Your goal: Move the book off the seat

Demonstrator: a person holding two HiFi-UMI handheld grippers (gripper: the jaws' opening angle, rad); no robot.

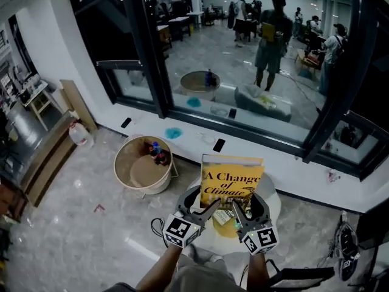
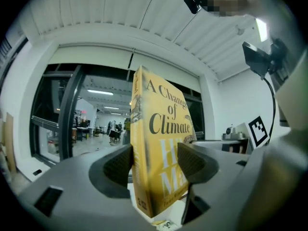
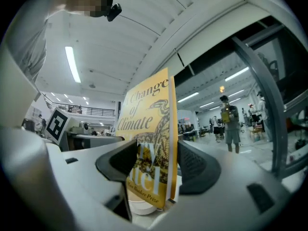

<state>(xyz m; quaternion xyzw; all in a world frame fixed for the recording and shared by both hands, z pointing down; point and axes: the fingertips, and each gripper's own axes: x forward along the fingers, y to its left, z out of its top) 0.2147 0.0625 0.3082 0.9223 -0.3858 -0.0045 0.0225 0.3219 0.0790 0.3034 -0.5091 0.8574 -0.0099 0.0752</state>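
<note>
Risk: the tall yellow paperback book point(image 1: 231, 176) is pinched only low down, so it is top-heavy. If the two hands drift apart or move unevenly it could twist, bend at the cover, or slip out and drop back down. Left gripper point(image 1: 210, 209) has its jaws partly apart and clamped on the book's spine edge point(image 2: 161, 129), pads pressing both covers. Right gripper point(image 1: 237, 211) does the same at mid-width on the page-edge side point(image 3: 147, 114). The book stands upright between them, title facing the person, over the round white seat point(image 1: 274, 204). It looks lifted, but I can't tell whether its bottom edge is clear. Further left on the floor, the round beige tub point(image 1: 123, 176) with bottles inside is something to hit if the swing goes wide.
</note>
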